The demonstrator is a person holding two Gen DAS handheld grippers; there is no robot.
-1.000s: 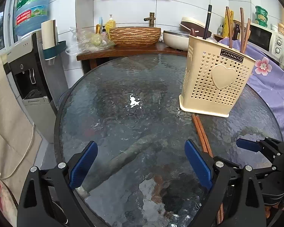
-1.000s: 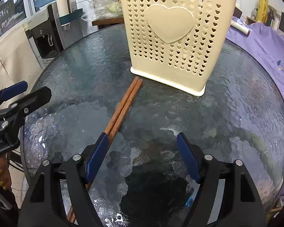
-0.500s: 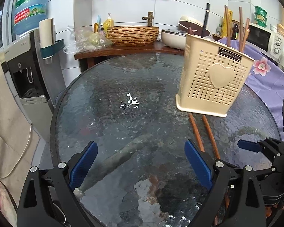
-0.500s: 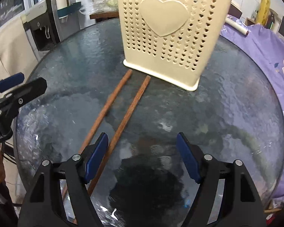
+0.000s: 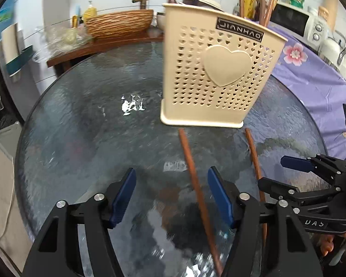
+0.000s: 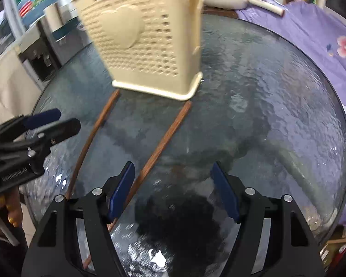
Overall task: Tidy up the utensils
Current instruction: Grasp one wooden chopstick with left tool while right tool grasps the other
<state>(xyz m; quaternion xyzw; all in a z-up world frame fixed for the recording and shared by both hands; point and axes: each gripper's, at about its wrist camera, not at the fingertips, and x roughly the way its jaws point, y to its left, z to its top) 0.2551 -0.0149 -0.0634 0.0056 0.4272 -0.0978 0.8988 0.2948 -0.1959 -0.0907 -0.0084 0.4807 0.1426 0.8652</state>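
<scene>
The left tongs [image 5: 171, 198] are spread wide and grip nothing, hovering low over the near part of the round glass surface [image 5: 85, 124] and pointing toward the far side. One brown chopstick [image 5: 196, 184] lies on the glass between their blue pads [image 5: 124, 194], nearer the right pad, running from the near edge up toward the holder. The right tongs [image 6: 173, 191] are likewise wide apart and empty, angled forward and down over the near glass; the second chopstick [image 6: 163, 143] passes just under their left pad and points to the holder's near right corner. In the right wrist view the left tongs show at the left edge, held by a hand [image 6: 9, 210] with yellow-painted nails.

The two chopsticks lie apart, fanning slightly, with their far tips close to the base of the cream perforated utensil holder [image 5: 216, 69], which stands upright on the glass, a raised heart on its front and a "JIANHAO" label near the rim. Several chopsticks [image 5: 263, 0] and a dark handle stand inside it.

Farther off, a woven basket [image 5: 120, 23] sits on a wooden counter at the far left, and a purple flowered cloth [image 5: 311, 76] covers the right side, with a microwave [image 5: 297, 20] beyond
</scene>
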